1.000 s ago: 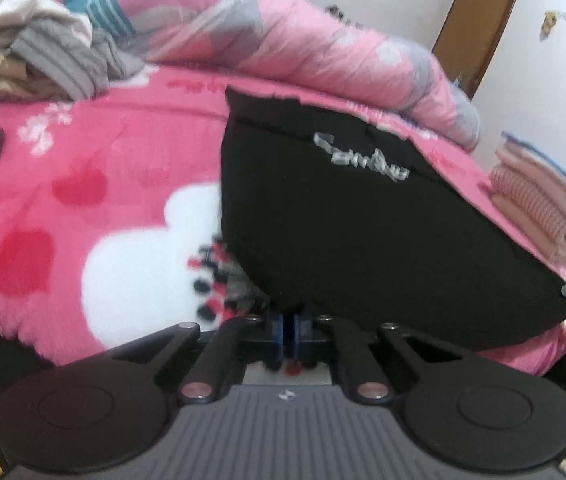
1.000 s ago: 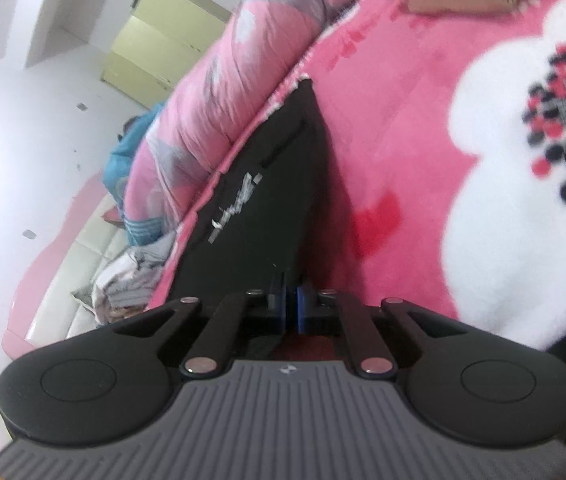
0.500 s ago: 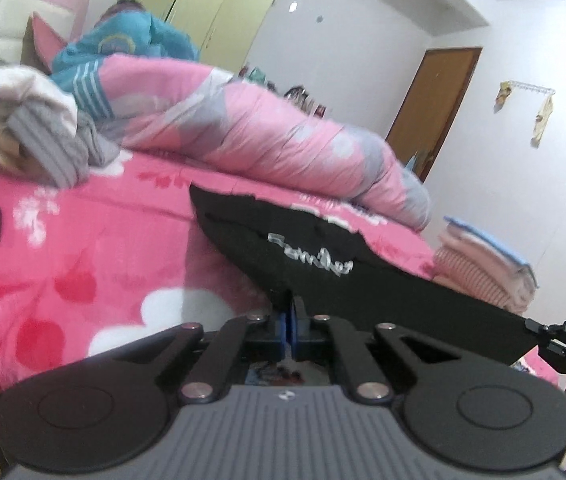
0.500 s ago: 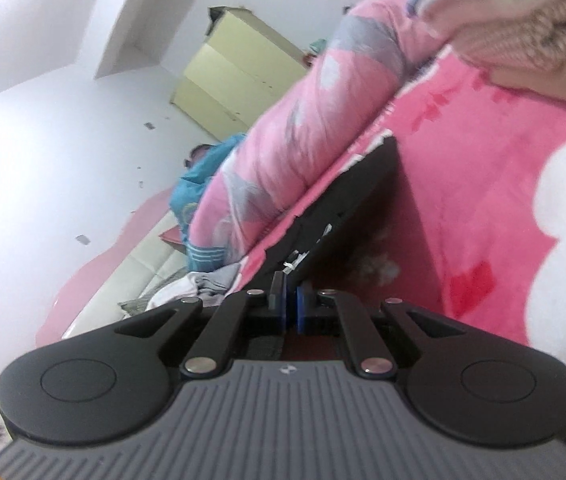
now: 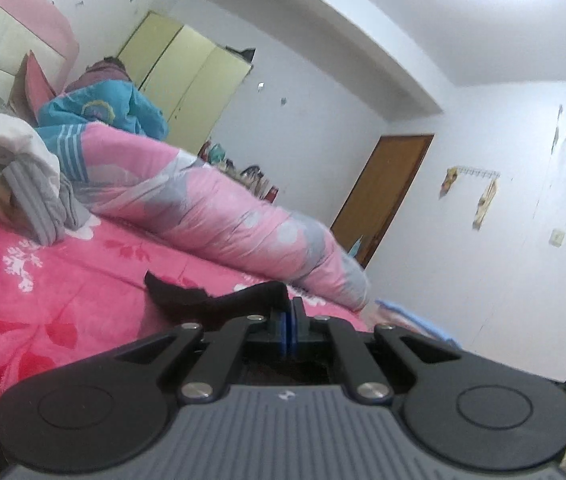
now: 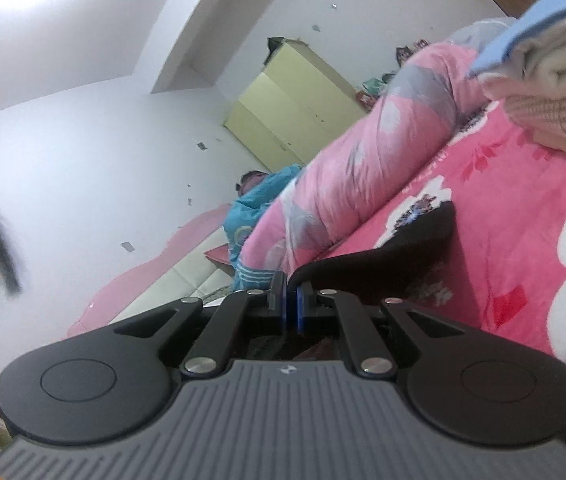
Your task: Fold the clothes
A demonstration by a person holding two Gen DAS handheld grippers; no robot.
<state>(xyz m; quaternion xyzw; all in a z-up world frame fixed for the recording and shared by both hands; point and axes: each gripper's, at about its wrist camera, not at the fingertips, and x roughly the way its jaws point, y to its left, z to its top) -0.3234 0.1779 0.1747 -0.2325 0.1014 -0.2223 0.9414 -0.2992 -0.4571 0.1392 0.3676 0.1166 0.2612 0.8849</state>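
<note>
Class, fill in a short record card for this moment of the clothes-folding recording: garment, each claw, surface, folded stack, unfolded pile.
garment: black garment, lifted off the bed at the gripped edge, far end trailing on the blanket
left claw: left claw shut on the black garment
right claw: right claw shut on the black garment
surface: pink floral blanket on a bed
folded stack: folded clothes, at the blanket's edge
unfolded pile: heap of grey and white clothes, at the bed's head end
</note>
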